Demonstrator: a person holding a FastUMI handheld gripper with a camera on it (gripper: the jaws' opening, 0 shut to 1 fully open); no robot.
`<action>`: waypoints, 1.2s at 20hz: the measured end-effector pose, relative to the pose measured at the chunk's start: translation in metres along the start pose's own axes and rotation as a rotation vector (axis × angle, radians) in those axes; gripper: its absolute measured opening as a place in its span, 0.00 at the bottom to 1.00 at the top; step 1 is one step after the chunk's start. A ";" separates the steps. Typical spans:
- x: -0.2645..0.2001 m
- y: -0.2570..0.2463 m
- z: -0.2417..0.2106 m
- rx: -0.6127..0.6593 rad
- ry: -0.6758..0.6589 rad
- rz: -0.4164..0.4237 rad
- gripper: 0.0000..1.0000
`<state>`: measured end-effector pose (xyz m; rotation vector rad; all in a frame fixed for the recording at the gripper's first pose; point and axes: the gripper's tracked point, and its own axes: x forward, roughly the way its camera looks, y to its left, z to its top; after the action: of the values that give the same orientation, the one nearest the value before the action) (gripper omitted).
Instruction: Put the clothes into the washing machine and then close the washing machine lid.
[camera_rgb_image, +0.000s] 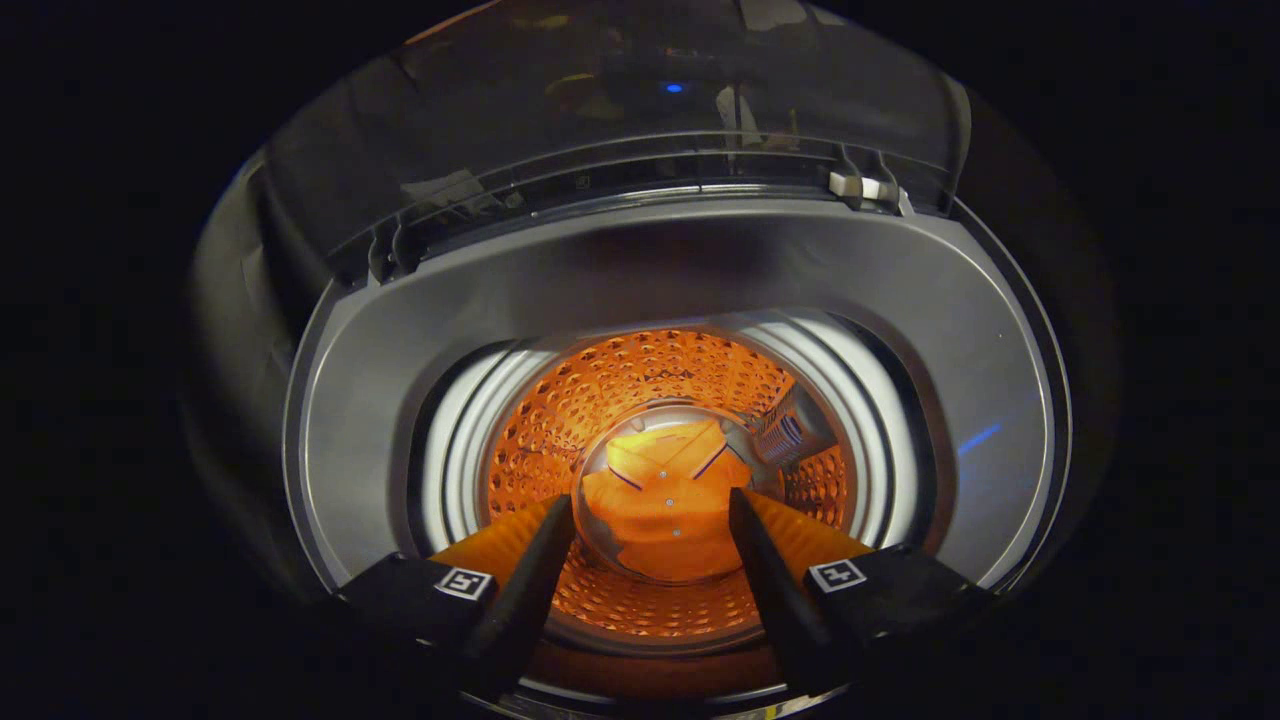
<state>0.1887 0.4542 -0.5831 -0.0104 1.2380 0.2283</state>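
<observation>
- Folded orange collared shirt (668, 510) lies at the bottom of the grey top-loading washing machine's (640, 270) perforated steel drum (640, 385).
- Tinted transparent lid (650, 110) stands raised.
- Claw (650, 512) hangs released above the drum, grasping nothing.

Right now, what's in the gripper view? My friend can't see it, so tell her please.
An orange shirt lies at the bottom of the washing machine's drum, seen from above. The hand-held gripper hangs open over it, holding nothing. The clear lid stands open beyond.

A dark cloth (250, 280) hangs behind and beside the machine, creased in soft folds, and a small blue light (674, 88) glows beyond.
</observation>
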 end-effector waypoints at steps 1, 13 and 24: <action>0.001 -0.001 -0.001 0.003 -0.002 -0.002 0.87; -0.052 0.014 0.030 -0.053 -0.190 0.032 0.99; -0.238 0.046 0.122 -0.106 -0.694 0.109 0.99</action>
<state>0.2214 0.4751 -0.3147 0.0419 0.5347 0.3561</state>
